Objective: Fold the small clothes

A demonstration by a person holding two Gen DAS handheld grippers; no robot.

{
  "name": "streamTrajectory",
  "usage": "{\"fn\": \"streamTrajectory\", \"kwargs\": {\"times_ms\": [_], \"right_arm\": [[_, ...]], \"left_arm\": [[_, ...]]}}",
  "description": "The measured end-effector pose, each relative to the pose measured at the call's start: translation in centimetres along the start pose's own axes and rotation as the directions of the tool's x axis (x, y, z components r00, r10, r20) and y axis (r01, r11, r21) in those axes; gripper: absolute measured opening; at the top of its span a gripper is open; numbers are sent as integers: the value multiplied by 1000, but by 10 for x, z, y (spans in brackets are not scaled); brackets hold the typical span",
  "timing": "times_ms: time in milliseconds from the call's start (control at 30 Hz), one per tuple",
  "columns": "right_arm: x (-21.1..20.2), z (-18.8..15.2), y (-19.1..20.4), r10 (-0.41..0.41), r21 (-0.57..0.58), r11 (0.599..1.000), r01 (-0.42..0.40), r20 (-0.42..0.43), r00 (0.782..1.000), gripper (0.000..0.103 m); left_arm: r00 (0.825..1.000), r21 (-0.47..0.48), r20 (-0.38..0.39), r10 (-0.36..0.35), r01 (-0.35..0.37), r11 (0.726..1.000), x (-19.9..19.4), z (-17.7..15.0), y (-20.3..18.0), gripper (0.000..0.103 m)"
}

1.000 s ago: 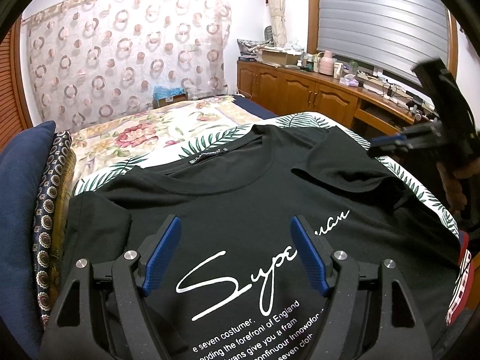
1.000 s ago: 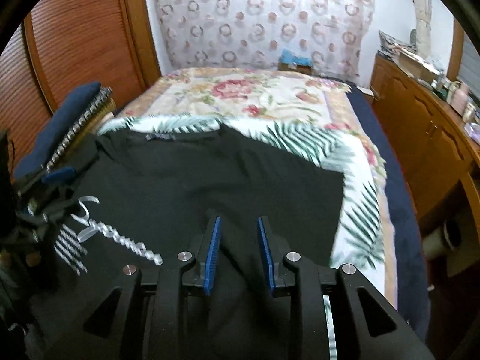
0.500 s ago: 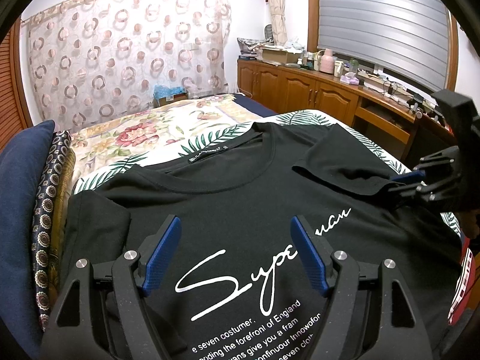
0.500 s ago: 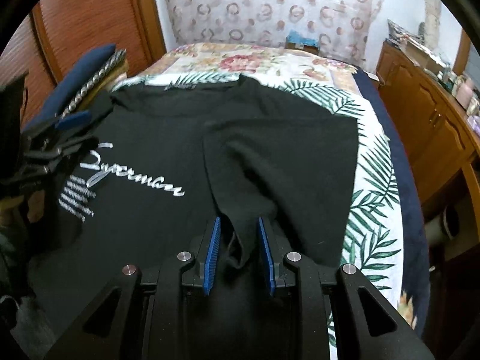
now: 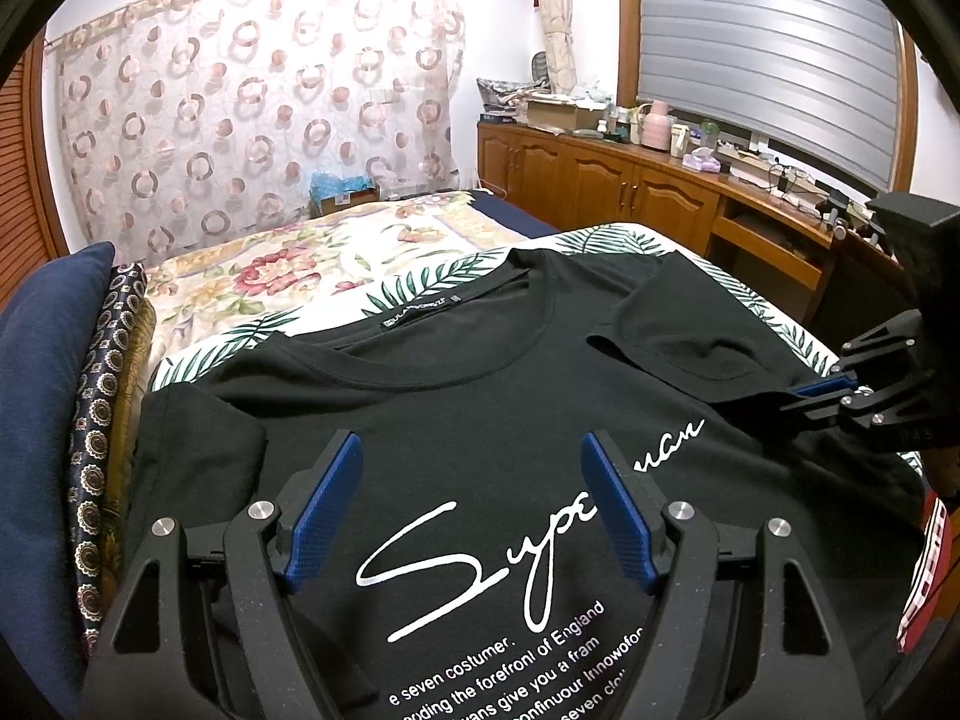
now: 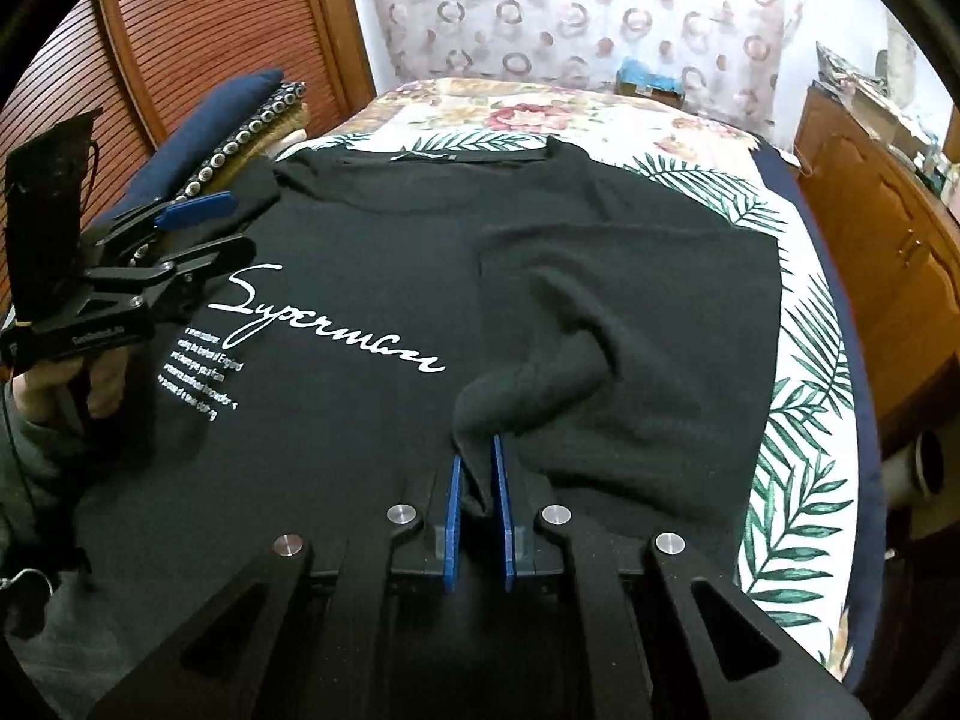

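A black T-shirt (image 5: 480, 396) with white "Superman" script lies flat, front up, on the bed. Its right side (image 6: 630, 300) is folded inward over the body. My right gripper (image 6: 475, 444) has a bunched edge of that folded cloth between its blue pads, and its jaws are closing on it. In the left wrist view the right gripper (image 5: 798, 396) sits low at the shirt's right edge. My left gripper (image 5: 469, 441) hovers open over the printed chest with nothing between its fingers. From the right wrist it shows as the left gripper (image 6: 237, 225), held in a hand.
The shirt rests on a leaf-print sheet (image 6: 792, 480) over a floral bedspread (image 5: 270, 276). A navy pillow (image 5: 36, 390) and patterned cushions (image 5: 102, 420) line the left side. Wooden cabinets (image 5: 630, 192) with clutter on top run along the right. Louvred wooden doors (image 6: 198, 30) stand at the left.
My right gripper carried the shirt's right side inward over the body and sank toward the bed, and its jaws narrowed on the cloth. The left gripper stayed still.
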State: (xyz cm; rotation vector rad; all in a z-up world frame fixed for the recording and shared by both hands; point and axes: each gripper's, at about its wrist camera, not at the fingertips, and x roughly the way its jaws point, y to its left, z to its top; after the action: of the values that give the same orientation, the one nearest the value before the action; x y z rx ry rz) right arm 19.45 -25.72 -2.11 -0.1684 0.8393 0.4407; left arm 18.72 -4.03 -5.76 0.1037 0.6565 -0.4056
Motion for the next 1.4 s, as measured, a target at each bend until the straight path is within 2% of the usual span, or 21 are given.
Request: {"fn": "streamTrajectory", "kwargs": {"times_ms": [100,200,300,367,500,633,833,1000,1133,1267,1400], "right_arm": [[-1,1,0,2,4,1000,-2,13,1000,14],[-7,6,-2,-11,-2,1000,11,32,999,23],[-14,13,-3,-11,-11,1000,12,66,998,36],[-17,18,-5,-30,-23,999,32,90,995,49],[-8,29,-15,-81,-36,996,86,118,990,51],[20,36,-31,-121,-30,992,124,107,987,51],[60,43,-36,-116,-48,992,119,61,991,51],[64,45,-31,-85,-60,994,91,98,992,52],[65,44,-32,-70,-56,996,76,98,993,55],[65,43,-41,-65,-54,996,70,99,993,56],[64,43,-45,-62,-54,996,68,99,993,57]], "left_arm": [[1000,0,-4,7,-7,1000,1,1,0,76],[1000,-4,-3,16,-16,1000,1,2,3,76],[1000,-15,-4,23,-23,1000,1,2,8,76],[1000,-23,-5,31,-31,999,1,4,12,76],[998,-33,-6,62,-62,998,-2,9,17,76],[995,-61,-8,97,-97,993,-12,16,31,76],[980,-58,-69,188,-192,980,-19,21,56,76],[964,-36,-109,241,-246,969,-20,26,71,76],[957,-13,-149,247,-252,968,-11,32,76,63],[954,18,-199,224,-225,974,7,37,73,50],[936,47,-262,235,-231,972,32,40,71,49]]}}
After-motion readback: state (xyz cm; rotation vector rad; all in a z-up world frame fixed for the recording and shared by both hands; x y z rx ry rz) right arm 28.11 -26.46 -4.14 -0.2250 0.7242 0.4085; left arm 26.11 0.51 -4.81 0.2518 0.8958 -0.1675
